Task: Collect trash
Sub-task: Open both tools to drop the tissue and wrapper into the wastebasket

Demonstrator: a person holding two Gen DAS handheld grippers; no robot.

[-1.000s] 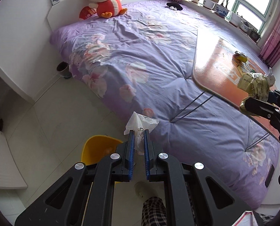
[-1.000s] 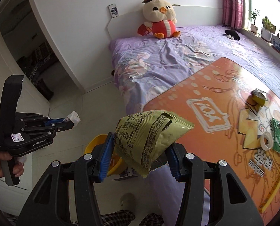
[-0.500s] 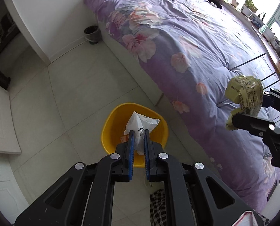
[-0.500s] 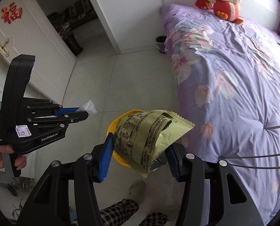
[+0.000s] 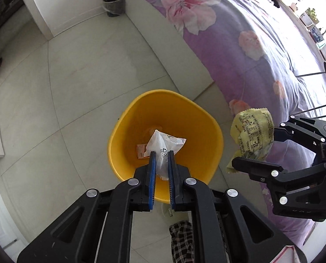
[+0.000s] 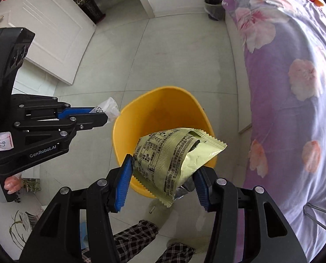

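In my left wrist view, my left hand-held gripper points almost straight down with its blue pads narrowed onto a crumpled clear plastic wrapper, which hangs over the mouth of the yellow bin. The bin stands on the pale tiled floor, and a small white and orange scrap lies on its bottom at about 9 o'clock from the wrapper. At 3 o'clock from the bin my right hand-held gripper holds a yellow-green snack bag just outside the rim, in front of the purple flowered bed. A small dark wastebasket stands by the wall at 11 o'clock.

In my right wrist view, my left hand-held gripper comes in from 9 o'clock, the wrapper sticking out of its tip just beside the bin's rim. My left hand grips its handle at the far left edge. At the middle, my right hand-held gripper stands about half wide, clamped on the snack bag, whose torn mouth faces 2 o'clock; the bag hangs above the near rim of the bin. My plaid trouser legs show at 6 o'clock, and the bed fills the right side.
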